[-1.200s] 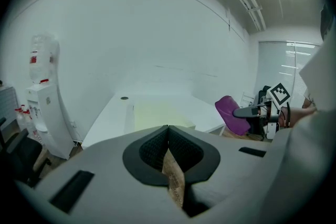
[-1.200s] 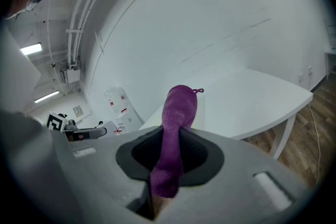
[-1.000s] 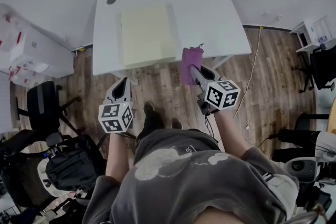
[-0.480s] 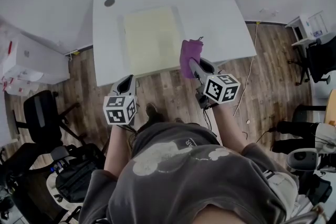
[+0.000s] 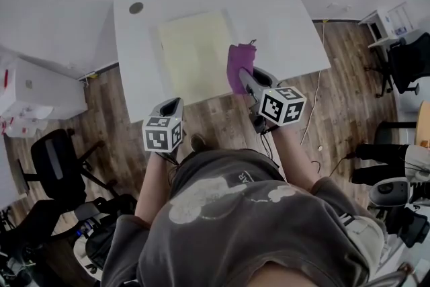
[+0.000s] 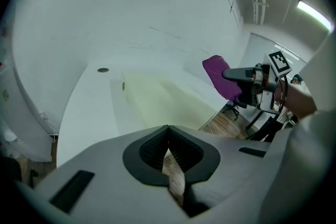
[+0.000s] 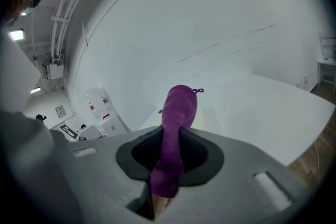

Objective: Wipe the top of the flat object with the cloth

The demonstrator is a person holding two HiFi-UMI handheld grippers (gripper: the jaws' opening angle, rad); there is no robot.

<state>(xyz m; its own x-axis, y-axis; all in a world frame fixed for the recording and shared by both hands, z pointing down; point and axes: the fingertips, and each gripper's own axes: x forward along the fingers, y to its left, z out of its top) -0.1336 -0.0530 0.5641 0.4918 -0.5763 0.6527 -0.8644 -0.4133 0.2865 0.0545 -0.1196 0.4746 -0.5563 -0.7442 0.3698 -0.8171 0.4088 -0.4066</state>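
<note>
In the head view, my right hand-held gripper (image 5: 246,79) carries the purple cloth (image 5: 238,62) at the right edge of the pale flat object (image 5: 195,50), whose long axis runs away from me across the tabletop (image 5: 282,10). I'd press the cloth flat and stroke lengthwise.

In the left gripper view, my left hand-held gripper (image 6: 168,131) is closed and empty.

In the right gripper view, the jaws pinch the cloth, its free end pointing forward.

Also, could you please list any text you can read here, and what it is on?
No text is readable.
Cubes on left gripper and right gripper: square markers only, no letters.
Shirt print: too blurred to read.
Wall notices, right gripper view: too small.
</note>
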